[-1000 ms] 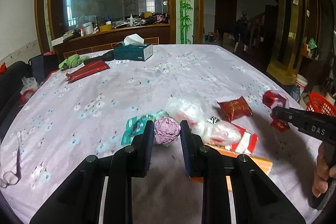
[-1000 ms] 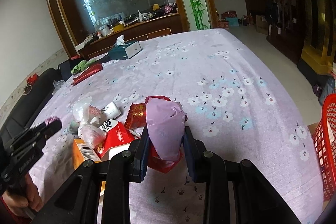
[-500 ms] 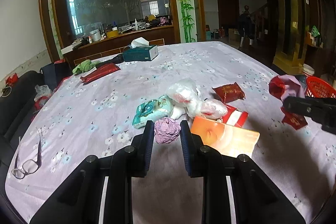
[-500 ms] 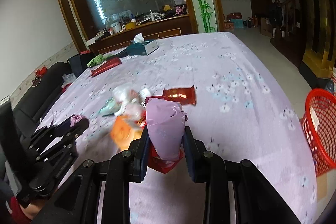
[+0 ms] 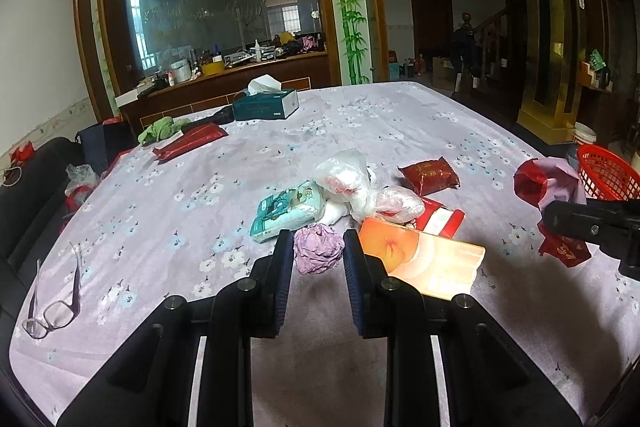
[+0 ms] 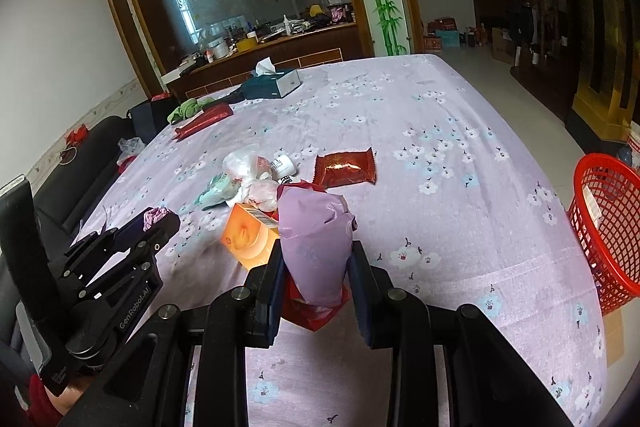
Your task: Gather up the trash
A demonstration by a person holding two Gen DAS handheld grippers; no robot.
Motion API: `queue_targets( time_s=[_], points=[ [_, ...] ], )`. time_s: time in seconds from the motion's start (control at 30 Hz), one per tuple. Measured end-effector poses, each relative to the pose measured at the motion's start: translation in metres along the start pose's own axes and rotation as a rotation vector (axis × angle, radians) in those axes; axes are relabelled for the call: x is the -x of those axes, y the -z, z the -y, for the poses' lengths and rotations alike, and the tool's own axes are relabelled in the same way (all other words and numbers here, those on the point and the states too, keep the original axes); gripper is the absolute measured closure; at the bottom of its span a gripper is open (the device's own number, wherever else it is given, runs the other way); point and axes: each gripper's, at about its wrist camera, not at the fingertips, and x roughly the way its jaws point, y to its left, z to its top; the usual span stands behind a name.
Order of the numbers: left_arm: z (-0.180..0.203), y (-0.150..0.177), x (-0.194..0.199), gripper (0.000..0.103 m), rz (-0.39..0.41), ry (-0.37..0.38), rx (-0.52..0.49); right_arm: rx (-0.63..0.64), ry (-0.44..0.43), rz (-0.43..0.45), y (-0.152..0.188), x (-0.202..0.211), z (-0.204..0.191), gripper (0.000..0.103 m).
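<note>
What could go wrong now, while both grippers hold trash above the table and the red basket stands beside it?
1. The right gripper pinches a purple bag together with a red wrapper; the wrapper hangs low and might slip out before the red basket.
2. The left gripper holds a small crumpled purple wad only at the fingertips, so it could drop.
3. The basket stands off the table edge, so a release made too early would likely land on the tablecloth.

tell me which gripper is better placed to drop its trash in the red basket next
Right. The right gripper holds a purple bag and red wrapper near the table edge beside the red basket. The left gripper holds a purple wad farther from the basket, by the pile.
</note>
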Motion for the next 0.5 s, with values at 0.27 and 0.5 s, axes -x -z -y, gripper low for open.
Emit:
queue_targets(
  time_s=[0.27,0.5],
  points=[
    [0.0004,0.0,0.002,0.079,0.003,0.004,0.0,0.013,0.005,0.004,0.0007,0.0028,-0.0029,0.071],
    [0.0008,0.0001,0.0034,0.079,0.003,0.003,-0.002,0.01,0.006,0.004,0.0012,0.0038,-0.0035,0.071]
  ],
)
